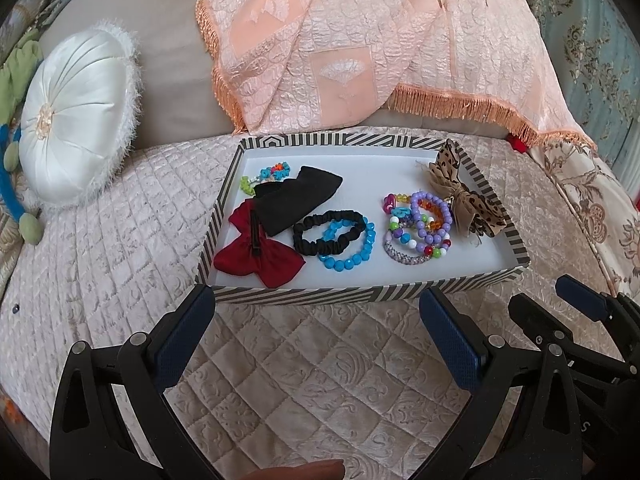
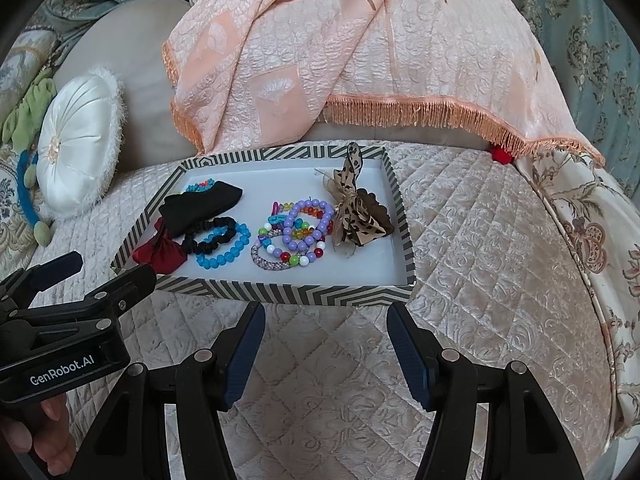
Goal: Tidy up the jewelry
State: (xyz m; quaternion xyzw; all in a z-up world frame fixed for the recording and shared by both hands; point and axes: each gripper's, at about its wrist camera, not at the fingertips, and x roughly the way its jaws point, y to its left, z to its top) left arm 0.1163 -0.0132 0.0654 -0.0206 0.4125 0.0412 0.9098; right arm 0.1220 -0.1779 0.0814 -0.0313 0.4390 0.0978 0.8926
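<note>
Both grippers hover over the quilted sofa seat (image 1: 304, 360) just short of the striped tray (image 1: 360, 294), left gripper (image 1: 316, 344) and right gripper (image 2: 326, 354) each with fingers apart, holding nothing. All the jewelry sits in the tray: blue bead bracelet (image 1: 348, 242) overlapping the black scrunchie (image 1: 320, 232), beaded bracelets piled (image 1: 416, 228) beside the leopard bow (image 1: 460, 196). Can't tell if sorting's underway or finished; any pick should pinch one strand alone. Only the right view shows the hand (image 2: 36, 436) holding the left gripper.
</note>
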